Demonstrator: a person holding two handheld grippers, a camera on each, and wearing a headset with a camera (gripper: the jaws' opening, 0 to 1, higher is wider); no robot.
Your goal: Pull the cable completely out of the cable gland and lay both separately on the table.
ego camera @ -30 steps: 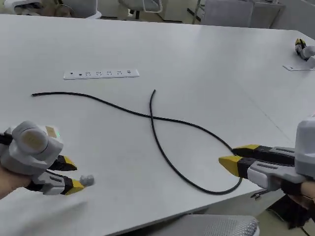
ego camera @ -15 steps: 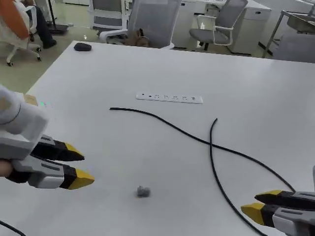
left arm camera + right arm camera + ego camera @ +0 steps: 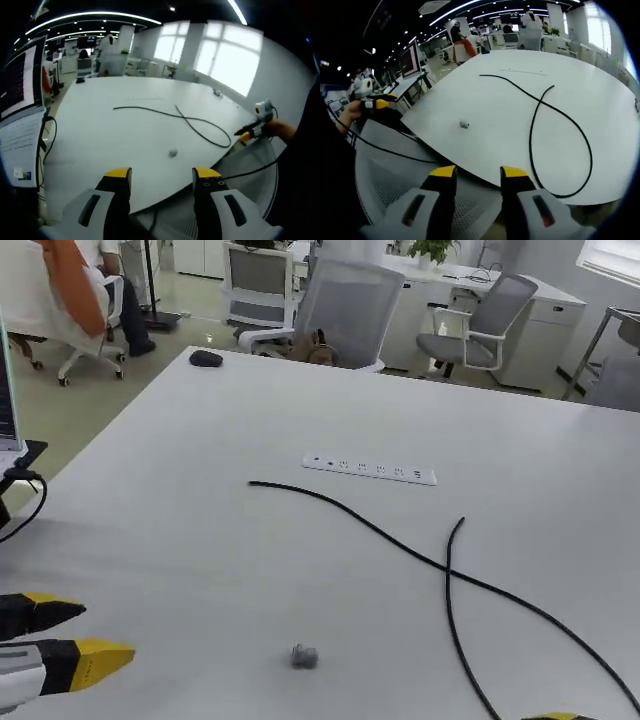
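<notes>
Black cable (image 3: 446, 567) and grey gland (image 3: 304, 656) lie apart on your bench (image 3: 200, 540); left claw (image 3: 162, 173) and right claw (image 3: 478, 172) gape empty; looks done.

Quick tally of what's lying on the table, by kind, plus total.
cable: 1
cable gland: 1
power strip: 1
mouse: 1
Total: 4
</notes>
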